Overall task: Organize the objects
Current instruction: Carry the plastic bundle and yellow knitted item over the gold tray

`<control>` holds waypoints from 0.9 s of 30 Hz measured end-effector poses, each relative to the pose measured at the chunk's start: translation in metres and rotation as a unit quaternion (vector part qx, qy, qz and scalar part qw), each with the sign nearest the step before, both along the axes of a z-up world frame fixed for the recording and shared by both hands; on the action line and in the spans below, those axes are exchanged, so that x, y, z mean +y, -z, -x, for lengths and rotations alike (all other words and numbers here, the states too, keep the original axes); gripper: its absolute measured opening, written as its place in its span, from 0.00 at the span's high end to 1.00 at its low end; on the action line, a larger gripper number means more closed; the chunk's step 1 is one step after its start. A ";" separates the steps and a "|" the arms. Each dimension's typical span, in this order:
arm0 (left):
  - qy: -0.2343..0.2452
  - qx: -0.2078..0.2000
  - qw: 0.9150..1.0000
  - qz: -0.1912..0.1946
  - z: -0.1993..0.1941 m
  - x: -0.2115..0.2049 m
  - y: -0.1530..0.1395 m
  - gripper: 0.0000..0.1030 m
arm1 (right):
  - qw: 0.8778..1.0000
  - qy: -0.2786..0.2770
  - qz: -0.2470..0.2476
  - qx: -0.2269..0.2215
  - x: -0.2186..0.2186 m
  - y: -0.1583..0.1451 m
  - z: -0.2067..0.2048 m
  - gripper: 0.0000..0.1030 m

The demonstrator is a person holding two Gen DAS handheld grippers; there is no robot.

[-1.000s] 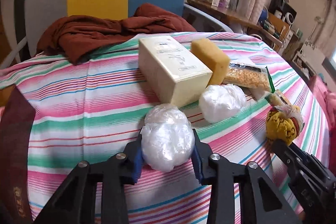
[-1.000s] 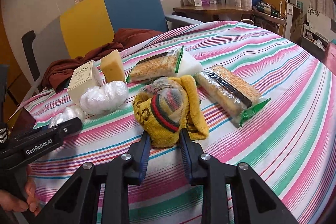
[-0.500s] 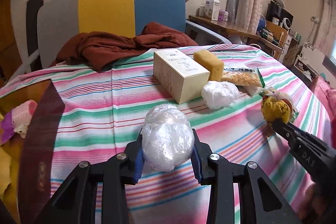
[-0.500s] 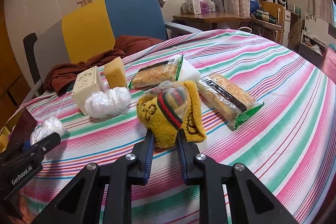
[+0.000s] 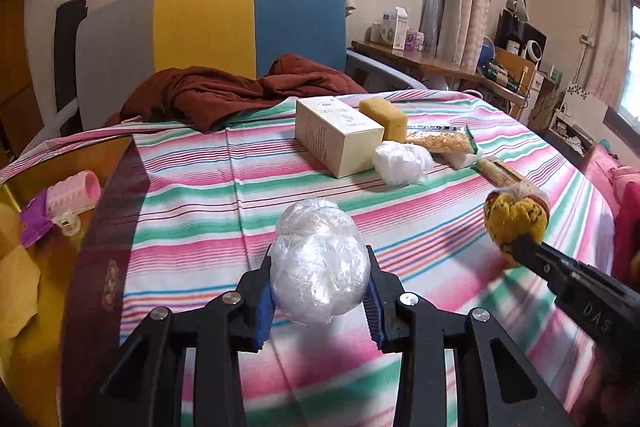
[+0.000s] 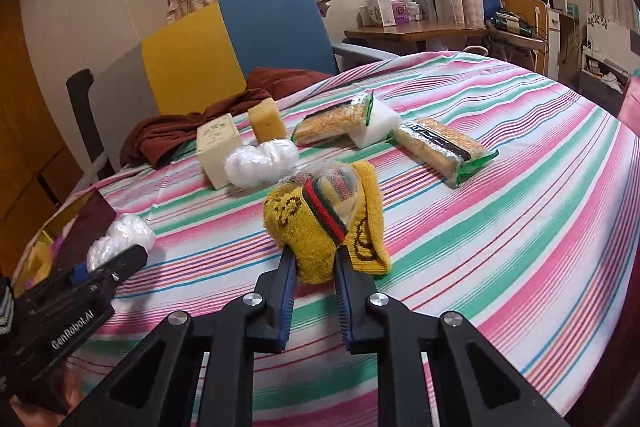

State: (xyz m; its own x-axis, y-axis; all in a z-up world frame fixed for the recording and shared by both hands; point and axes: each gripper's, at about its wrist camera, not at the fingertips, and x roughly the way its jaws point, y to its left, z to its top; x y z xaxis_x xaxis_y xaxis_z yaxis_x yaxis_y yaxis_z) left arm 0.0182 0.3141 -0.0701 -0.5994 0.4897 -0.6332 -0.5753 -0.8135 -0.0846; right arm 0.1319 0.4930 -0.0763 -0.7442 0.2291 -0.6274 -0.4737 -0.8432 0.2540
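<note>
Raised since the earlier frame, my left gripper (image 5: 319, 301) clamps the clear plastic ball (image 5: 318, 263) near the table's (image 5: 192, 187) left edge; my right gripper (image 6: 315, 281) clamps the yellow knit bundle (image 6: 320, 223), apparently lifted.

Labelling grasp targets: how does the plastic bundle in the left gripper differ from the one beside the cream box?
The clear plastic bundle is clamped in the left gripper and lifted off the cloth; the white plastic bundle lies free on the striped tablecloth against the cream box. The held one looks glossier and more see-through. Both are crumpled, roundish wads.
</note>
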 end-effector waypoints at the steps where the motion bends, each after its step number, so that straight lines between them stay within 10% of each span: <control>1: 0.001 0.001 1.000 -0.005 -0.002 -0.003 -0.002 0.63 | 1.000 -0.001 0.002 0.006 -0.002 -0.004 -0.002 0.83; 18: -0.003 0.002 0.997 -0.079 -0.043 -0.102 -0.045 0.63 | 0.995 -0.090 0.015 0.043 -0.080 -0.039 0.007 0.83; 27: -0.083 -0.012 0.991 -0.107 -0.030 -0.185 -0.052 0.63 | 0.984 -0.167 0.024 0.053 -0.135 -0.060 0.015 0.83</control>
State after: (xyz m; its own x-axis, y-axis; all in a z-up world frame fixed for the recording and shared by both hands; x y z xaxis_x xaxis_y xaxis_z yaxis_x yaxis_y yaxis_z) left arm 0.0486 0.1288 -0.0181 -0.6693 0.5100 -0.5403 -0.4307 -0.8589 -0.2772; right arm 0.1164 0.3584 -0.0165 -0.8351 -0.0677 -0.5459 -0.1399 -0.9336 0.3298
